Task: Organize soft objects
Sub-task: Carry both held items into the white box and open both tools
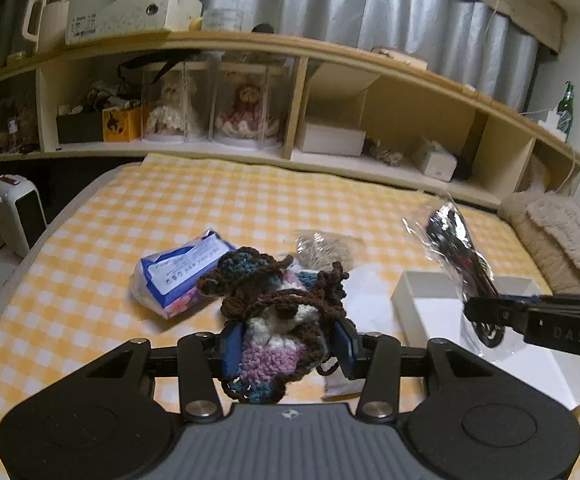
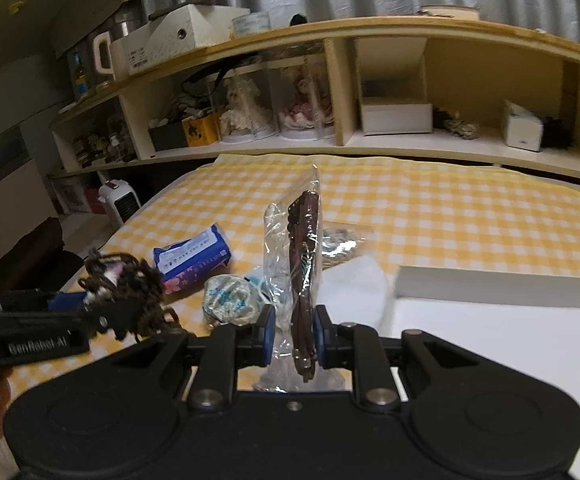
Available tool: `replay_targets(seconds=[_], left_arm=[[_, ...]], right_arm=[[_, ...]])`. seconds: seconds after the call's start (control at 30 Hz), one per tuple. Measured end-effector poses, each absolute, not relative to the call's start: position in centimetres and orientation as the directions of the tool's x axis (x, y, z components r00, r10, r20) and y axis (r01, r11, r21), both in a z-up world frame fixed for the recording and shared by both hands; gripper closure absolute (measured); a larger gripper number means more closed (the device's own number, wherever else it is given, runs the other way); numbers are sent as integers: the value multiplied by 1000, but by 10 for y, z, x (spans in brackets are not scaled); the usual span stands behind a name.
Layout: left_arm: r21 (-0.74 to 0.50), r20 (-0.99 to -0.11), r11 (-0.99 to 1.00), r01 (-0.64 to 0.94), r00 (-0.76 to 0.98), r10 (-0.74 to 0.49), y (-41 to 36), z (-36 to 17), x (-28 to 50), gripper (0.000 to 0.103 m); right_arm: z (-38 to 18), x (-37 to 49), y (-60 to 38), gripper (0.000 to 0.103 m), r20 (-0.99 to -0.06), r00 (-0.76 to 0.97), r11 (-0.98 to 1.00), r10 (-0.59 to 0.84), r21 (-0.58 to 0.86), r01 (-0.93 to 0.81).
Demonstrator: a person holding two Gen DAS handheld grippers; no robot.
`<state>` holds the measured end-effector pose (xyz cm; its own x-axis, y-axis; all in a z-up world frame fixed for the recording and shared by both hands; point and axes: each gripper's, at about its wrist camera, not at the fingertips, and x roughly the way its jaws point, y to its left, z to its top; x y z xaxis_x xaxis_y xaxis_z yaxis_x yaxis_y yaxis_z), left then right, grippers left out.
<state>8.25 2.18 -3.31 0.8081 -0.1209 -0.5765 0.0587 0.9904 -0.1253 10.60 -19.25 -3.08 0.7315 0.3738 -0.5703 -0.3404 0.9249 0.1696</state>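
Left of the white box (image 2: 502, 280) on the checked bedspread (image 1: 90, 240) lies a blue tissue pack (image 1: 182, 270). Nearer the box, my left tongs (image 1: 286, 344) are clamped on a crocheted piece (image 1: 278, 312) of brown, white and purple yarn, held up off the bedspread. At the box's left edge, my right tongs (image 2: 292, 330) pinch a clear bag (image 2: 294, 264) with something dark brown inside, standing upright above the bedspread.
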Motion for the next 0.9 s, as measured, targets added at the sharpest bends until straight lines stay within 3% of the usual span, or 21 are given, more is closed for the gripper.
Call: replay_targets(seconds=[0.5,0.9], left_arm=[[-176,-502,970,170,831,-237,-26,-10,69,56],[-258,-510,884,391,722,-468,-115,-30,82,56]], right_arm=[[-11,58,-268,82,-543,799,966,259,147,-213],[-34,61,-328,82,-615,774,985,151,158,-67]])
